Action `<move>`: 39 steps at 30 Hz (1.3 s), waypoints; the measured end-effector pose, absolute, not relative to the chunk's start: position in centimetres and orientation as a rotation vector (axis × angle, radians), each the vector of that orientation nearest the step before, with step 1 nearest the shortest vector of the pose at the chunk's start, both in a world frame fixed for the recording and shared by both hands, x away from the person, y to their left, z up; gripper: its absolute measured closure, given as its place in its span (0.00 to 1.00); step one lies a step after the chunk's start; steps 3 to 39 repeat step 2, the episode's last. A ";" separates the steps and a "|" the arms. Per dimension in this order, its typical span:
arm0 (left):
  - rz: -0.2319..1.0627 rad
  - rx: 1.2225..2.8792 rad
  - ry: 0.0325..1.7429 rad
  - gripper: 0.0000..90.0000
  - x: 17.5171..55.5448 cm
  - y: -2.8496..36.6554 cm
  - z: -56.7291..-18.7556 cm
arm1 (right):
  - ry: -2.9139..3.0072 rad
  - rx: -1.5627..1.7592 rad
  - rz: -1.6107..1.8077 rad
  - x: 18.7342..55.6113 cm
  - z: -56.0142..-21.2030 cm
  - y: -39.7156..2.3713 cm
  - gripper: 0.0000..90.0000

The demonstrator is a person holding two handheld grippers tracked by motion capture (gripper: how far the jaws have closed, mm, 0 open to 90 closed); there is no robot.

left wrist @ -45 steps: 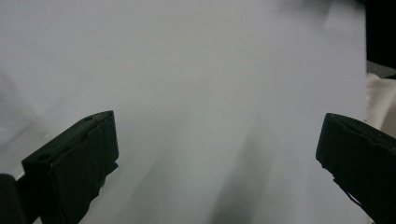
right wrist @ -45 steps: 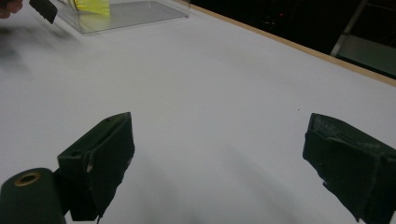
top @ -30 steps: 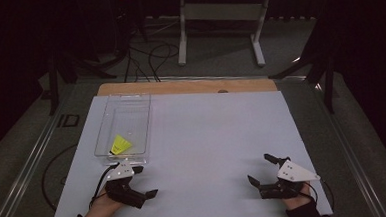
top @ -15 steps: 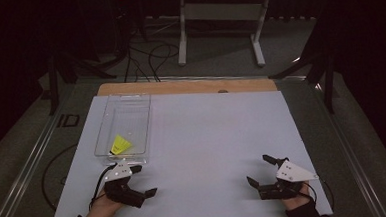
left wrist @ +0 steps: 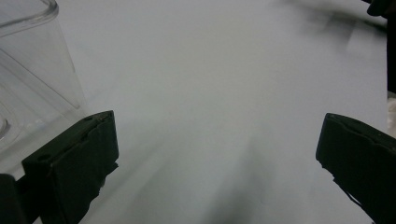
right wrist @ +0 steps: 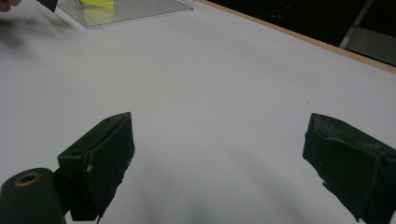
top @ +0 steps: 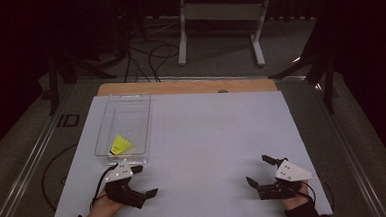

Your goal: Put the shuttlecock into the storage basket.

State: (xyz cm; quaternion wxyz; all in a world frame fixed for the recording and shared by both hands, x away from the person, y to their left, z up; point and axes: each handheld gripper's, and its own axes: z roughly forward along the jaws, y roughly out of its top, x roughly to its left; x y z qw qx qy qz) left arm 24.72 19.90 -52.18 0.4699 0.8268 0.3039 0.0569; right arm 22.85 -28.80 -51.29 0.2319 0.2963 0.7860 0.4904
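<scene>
Left gripper (top: pixel 143 181) is held at the near left of the white surface (top: pixel 207 138), jaws spread wide with nothing between them, just near of the clear plastic tray (top: pixel 106 124). A yellow shuttlecock (top: pixel 121 144) is seen lying in the tray's near end. Right gripper (top: pixel 260 171) is held at the near right, well apart from the tray, jaws likewise wide and empty.

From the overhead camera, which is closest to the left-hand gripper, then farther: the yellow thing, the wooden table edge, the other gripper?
From the left gripper:
1. Yellow object, inside the clear tray's near end, just beyond it.
2. Right gripper, across the near side.
3. Wooden table edge, far side.
</scene>
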 end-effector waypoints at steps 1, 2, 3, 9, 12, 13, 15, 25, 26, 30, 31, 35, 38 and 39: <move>0.140 2.024 0.748 0.00 24.7 19.9 -52.2 | 2.162 0.815 1.347 22.9 -51.3 -28.8 0.10; 0.138 2.022 0.748 0.00 24.7 19.9 -52.2 | 2.162 0.814 1.347 22.9 -51.3 -28.8 0.10; 0.138 2.022 0.748 0.00 24.7 19.9 -52.2 | 2.162 0.814 1.347 22.9 -51.3 -28.8 0.10; 0.138 2.022 0.748 0.00 24.7 19.9 -52.2 | 2.162 0.814 1.347 22.9 -51.3 -28.8 0.10; 0.138 2.022 0.748 0.00 24.7 19.9 -52.2 | 2.162 0.814 1.347 22.9 -51.3 -28.8 0.10; 0.138 2.022 0.748 0.00 24.7 19.9 -52.2 | 2.162 0.814 1.347 22.9 -51.3 -28.8 0.10; 0.138 2.022 0.748 0.00 24.7 19.9 -52.2 | 2.162 0.814 1.347 22.9 -51.3 -28.8 0.10; 0.138 2.022 0.748 0.00 24.7 19.9 -52.2 | 2.162 0.814 1.347 22.9 -51.3 -28.8 0.10; 0.138 2.022 0.748 0.00 24.7 19.9 -52.2 | 2.162 0.814 1.347 22.9 -51.3 -28.8 0.10; 0.138 2.022 0.748 0.00 24.7 19.9 -52.2 | 2.162 0.814 1.347 22.9 -51.3 -28.8 0.10; 0.138 2.022 0.748 0.00 24.7 19.9 -52.2 | 2.162 0.814 1.347 22.9 -51.3 -28.8 0.10; 0.138 2.022 0.748 0.00 24.7 19.9 -52.2 | 2.162 0.814 1.347 22.9 -51.3 -28.8 0.10; 0.138 2.022 0.748 0.00 24.7 19.9 -52.2 | 2.162 0.814 1.347 22.9 -51.3 -28.8 0.10; 0.138 2.022 0.748 0.00 24.7 19.9 -52.2 | 2.162 0.814 1.347 22.9 -51.3 -28.8 0.10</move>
